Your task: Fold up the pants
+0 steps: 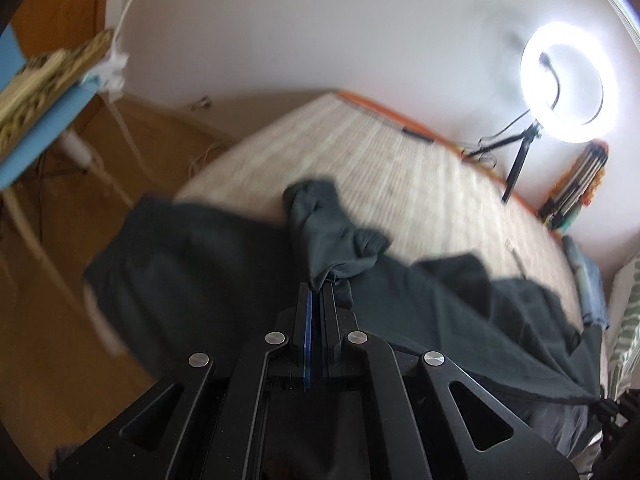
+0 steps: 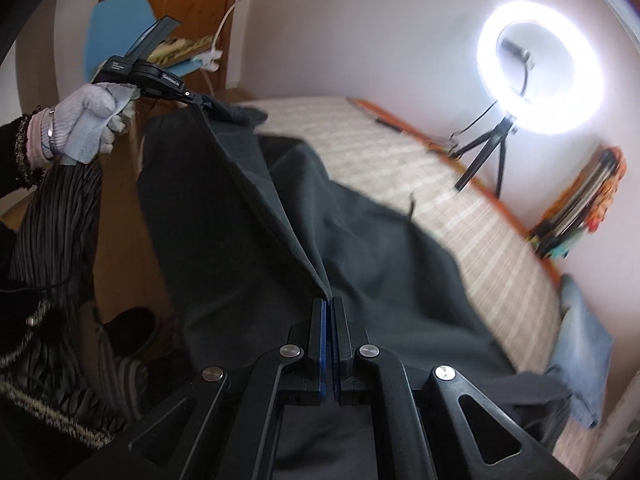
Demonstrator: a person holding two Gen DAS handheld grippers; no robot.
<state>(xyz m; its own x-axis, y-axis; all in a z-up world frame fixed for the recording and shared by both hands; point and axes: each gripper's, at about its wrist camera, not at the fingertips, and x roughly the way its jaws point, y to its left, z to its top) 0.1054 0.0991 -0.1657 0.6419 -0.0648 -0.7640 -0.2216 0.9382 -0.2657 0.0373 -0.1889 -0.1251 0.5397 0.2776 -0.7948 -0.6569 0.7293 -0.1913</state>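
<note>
Striped bed (image 2: 460, 200), ring light (image 2: 540, 68) behind. Dark pants (image 2: 380, 264) are lifted half off it, one edge stretched taut between both grippers for a straight fold: left gripper (image 1: 320, 286) and right gripper (image 2: 330, 300) jaws clamped fully on fabric.

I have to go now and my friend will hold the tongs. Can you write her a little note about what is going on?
Left tongs: shut on a bunched bit of the dark pants.
Right tongs: shut on an edge of the pants, cloth pulled tight between the two.
Pants: partly lifted, the rest draped on the striped bed.
Done: both grips taken.
Left: probably lay the lifted edge over, smooth it, and finish folding.
</note>
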